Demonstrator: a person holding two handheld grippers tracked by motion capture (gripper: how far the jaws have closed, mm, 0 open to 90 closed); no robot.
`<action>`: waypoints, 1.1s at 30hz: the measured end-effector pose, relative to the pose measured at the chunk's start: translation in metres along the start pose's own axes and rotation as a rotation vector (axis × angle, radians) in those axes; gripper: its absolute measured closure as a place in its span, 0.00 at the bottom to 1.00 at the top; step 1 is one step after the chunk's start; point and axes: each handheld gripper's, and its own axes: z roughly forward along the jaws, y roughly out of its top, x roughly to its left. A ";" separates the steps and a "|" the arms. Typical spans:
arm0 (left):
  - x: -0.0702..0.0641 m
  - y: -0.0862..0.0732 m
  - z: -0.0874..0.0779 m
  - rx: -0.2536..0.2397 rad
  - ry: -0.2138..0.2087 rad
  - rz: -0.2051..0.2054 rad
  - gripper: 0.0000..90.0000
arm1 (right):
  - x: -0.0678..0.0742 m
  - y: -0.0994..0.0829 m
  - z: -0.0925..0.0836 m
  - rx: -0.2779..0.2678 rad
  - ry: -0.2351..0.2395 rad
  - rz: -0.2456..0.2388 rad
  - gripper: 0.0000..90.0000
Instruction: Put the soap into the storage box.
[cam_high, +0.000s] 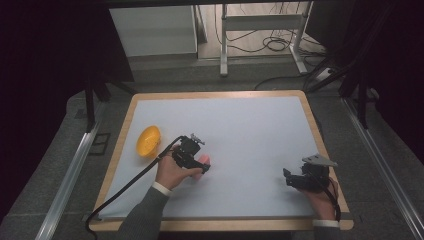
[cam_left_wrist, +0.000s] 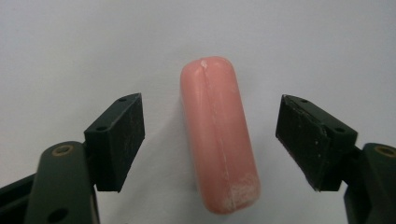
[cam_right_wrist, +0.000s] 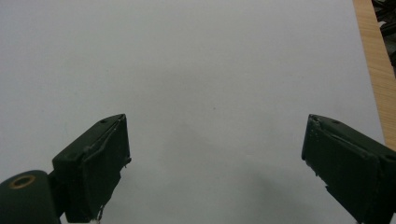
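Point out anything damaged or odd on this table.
The pink sausage-shaped piece between the open left claw shows whitish scuffing at its near end and a pale seam lengthwise. The yellow bowl sits tipped on its side.

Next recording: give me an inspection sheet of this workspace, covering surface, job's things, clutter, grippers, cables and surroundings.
Surface: white sheet on a wood-edged table; no stains seen.
Job's things: pink sausage-shaped piece lying flat between the left gripper's jaws, gaps on both sides; yellow bowl near the sheet's left edge.
Clutter: nothing seen.
Grippers: left gripper open, pads not touching the pink piece; right gripper open over bare sheet, nothing between its jaws.
Cables: black cable trails from the left gripper off the table's front edge; loose cables on floor beyond the table.
Surroundings: white desk frame behind; dark curtains on both sides.
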 end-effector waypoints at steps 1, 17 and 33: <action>0.000 0.000 0.002 0.004 0.001 -0.002 0.28 | 0.000 0.000 0.000 0.000 -0.001 0.000 0.08; -0.007 0.004 0.017 0.042 0.023 0.002 0.43 | -0.003 -0.001 0.000 0.004 -0.007 0.009 0.08; -0.003 -0.001 0.019 0.054 0.014 -0.013 0.65 | -0.002 0.000 -0.001 -0.004 0.003 0.009 0.08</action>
